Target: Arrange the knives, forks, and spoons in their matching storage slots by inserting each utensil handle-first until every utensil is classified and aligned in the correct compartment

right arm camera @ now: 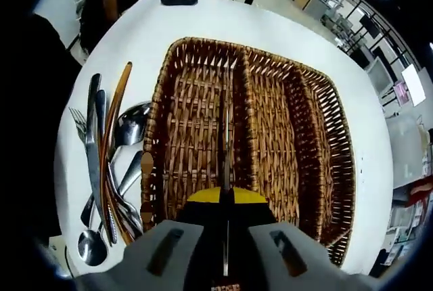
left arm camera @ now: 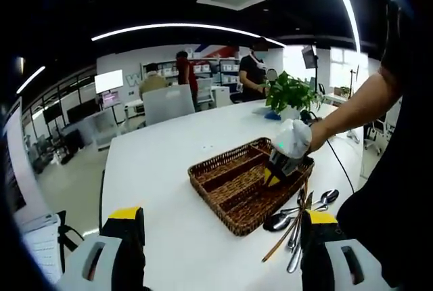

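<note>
On the white table point(left arm camera: 155, 169), seen through the left gripper view, we found our left gripper point(left arm camera: 223, 254) with its two yellow-tipped jaws standing well apart at the bottom of the frame and nothing between them. Further toward three o'clock lay the wicker tray point(left arm camera: 230, 186), its long compartments bare of cutlery. Over the tray's three o'clock end hovered the right gripper point(left arm camera: 279, 169), gripped by a hand point(left arm camera: 316, 135). Just past the tray, at about four o'clock, the loose utensils point(left arm camera: 301, 216) lay in a heap on the table, spoons and slim handles crossing each other. A potted plant point(left arm camera: 289, 93) stood at the far end of the table, and people stood by the desks beyond.

Across the right gripper view, starting at nine o'clock, we saw the same utensils point(right arm camera: 108, 162) lying beside the tray: spoons, a fork and a piece with a brown handle, touching one another. The wicker tray point(right arm camera: 270, 142) took the middle, showing three slots side by side. At six o'clock the right gripper point(right arm camera: 225, 199) had its jaws pressed together on a knife point(right arm camera: 226, 145), whose thin length pointed toward twelve o'clock over the leftmost slot, close by the wicker divider. Whether it touched the tray floor, we could not tell.
</note>
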